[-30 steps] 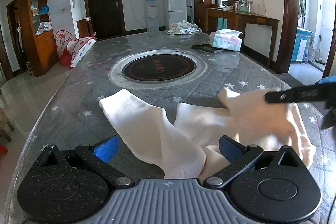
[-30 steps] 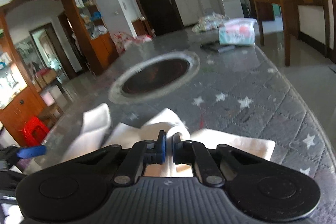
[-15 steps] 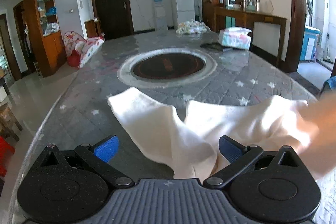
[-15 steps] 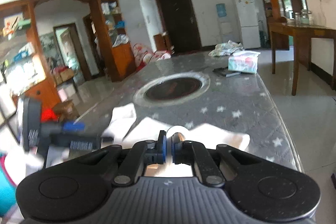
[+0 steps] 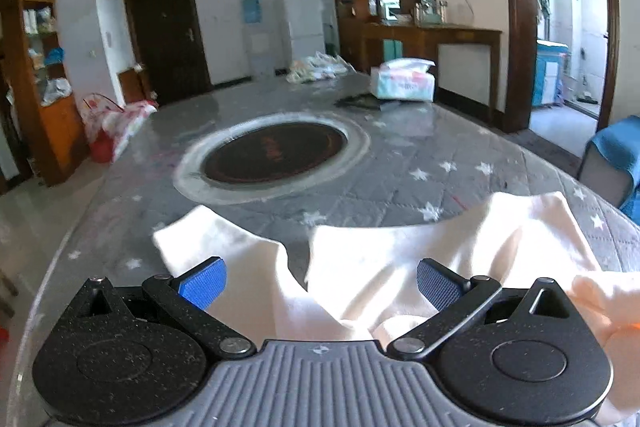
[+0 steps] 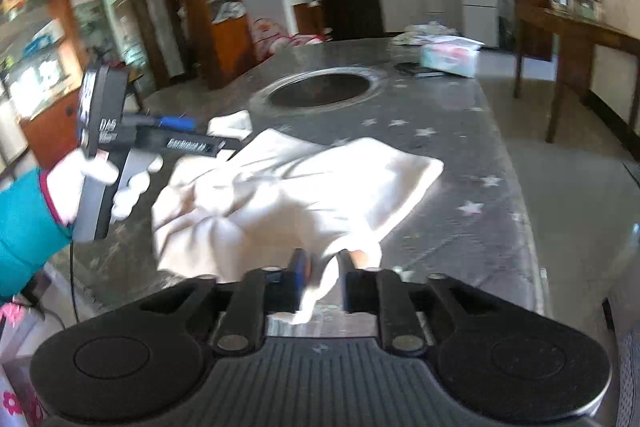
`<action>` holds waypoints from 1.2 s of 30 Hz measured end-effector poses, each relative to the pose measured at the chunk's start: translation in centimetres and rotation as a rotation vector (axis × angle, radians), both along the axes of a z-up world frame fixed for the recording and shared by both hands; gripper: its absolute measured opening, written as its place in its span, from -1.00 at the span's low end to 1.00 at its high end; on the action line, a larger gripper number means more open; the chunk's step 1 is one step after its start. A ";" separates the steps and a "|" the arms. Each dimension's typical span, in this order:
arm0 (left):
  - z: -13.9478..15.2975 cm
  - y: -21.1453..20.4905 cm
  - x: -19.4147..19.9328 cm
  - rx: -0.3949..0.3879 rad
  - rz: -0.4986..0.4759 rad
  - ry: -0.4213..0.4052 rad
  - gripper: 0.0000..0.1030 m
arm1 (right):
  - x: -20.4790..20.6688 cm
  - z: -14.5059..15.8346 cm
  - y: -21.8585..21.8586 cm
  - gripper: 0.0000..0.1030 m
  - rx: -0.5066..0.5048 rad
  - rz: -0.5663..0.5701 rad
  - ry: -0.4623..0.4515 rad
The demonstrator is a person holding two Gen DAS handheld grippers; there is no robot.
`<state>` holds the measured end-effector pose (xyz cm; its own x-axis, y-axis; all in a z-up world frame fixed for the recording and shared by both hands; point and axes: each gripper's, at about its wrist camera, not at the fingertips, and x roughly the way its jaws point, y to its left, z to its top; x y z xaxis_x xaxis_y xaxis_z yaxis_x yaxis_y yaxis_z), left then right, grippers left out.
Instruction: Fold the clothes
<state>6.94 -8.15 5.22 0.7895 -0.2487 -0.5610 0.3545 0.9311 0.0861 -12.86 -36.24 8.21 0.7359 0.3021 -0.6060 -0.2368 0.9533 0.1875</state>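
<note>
Left wrist view: left gripper (image 5: 320,283) spread wide, nothing between the blue pads, low over a cream garment (image 5: 400,259) at the near end of the table (image 5: 460,155). One long flap flat toward the left, broader part rumpled toward the right, edge lifted at far right. Type of garment hard to call.

Right wrist view: right gripper (image 6: 322,273) just off the near table edge, jaws close but not touching, a thin twist of the garment (image 6: 304,195) between them. Firm pinch or slack hold: cannot tell. Cloth fanned out in creases from that twist, so likely pulled from this corner. Left gripper (image 6: 192,135) seen from the side, jaws apart, held by a white-gloved hand (image 6: 100,179) with a teal sleeve (image 6: 24,227), above the garment's left part, not touching as far as visible.

Progress, as a judgement: garment bunched and wrinkled, no clean crease, no neat rectangle, so not folded. Fits either smoothing out flat or drawing one side over mid-fold; not settled by these pictures. Left to do: flat layers, squared edges, compact shape.

Elsewhere on the table: round dark hotplate (image 5: 274,157) in the middle, tissue box (image 5: 402,83) at the far end, a heap of other cloth (image 5: 316,65) beyond, folded or not too small to tell.
</note>
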 end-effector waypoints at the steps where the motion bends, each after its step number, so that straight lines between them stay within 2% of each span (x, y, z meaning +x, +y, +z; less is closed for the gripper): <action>1: -0.1 0.1 0.3 -0.010 -0.008 0.012 1.00 | 0.2 0.2 -0.5 -0.48 -0.002 -0.016 -0.004; 5: 0.1 0.1 1.5 -0.031 -0.021 0.031 0.96 | 1.1 1.1 -1.9 -0.35 -0.021 -0.083 -0.033; 8: -0.1 -0.1 2.6 -0.039 -0.029 0.056 0.81 | 3.4 0.4 -2.1 -0.32 -0.019 -0.100 -0.016; 15: -1.1 -1.2 5.1 0.017 -0.037 0.101 0.57 | 8.7 -1.4 -2.8 -0.32 -0.014 -0.139 0.024; 17: -1.6 -1.5 5.9 0.035 -0.038 0.123 0.53 | 10.2 -2.0 -3.0 -0.32 -0.003 -0.149 0.047; 20: -2.4 -1.5 6.9 0.052 -0.043 0.171 0.31 | 12.6 -3.3 -3.1 -0.32 -0.013 -0.168 0.088; 25: -2.7 -0.8 8.0 0.006 -0.047 0.227 0.25 | 15.3 -5.1 -3.2 -0.32 -0.019 -0.187 0.146; 27: -2.6 -0.8 8.3 0.006 -0.051 0.226 0.00 | 16.2 -5.7 -3.1 -0.32 -0.028 -0.187 0.159; 28: -2.6 -0.8 8.4 0.008 -0.056 0.224 -0.07 | 16.5 -5.8 -2.9 -0.32 -0.037 -0.182 0.159; 30: -2.4 -0.7 8.6 0.006 -0.069 0.221 -0.44 | 17.1 -5.8 -2.4 -0.39 -0.064 -0.164 0.155; 31: -2.4 -0.5 8.7 0.002 -0.073 0.222 -0.53 | 17.4 -5.8 -2.1 -0.55 -0.076 -0.155 0.157; 32: -2.4 -0.3 8.8 -0.006 -0.075 0.224 -0.70 | 17.7 -5.7 -1.8 -0.74 -0.088 -0.146 0.158; 33: -2.4 0.1 9.0 -0.019 -0.073 0.227 -0.77 | 18.0 -5.7 -1.3 -0.79 -0.115 -0.141 0.157; 36: -2.3 1.2 9.5 -0.060 -0.062 0.229 -0.82 | 19.2 -5.3 -0.1 -0.88 -0.169 -0.114 0.140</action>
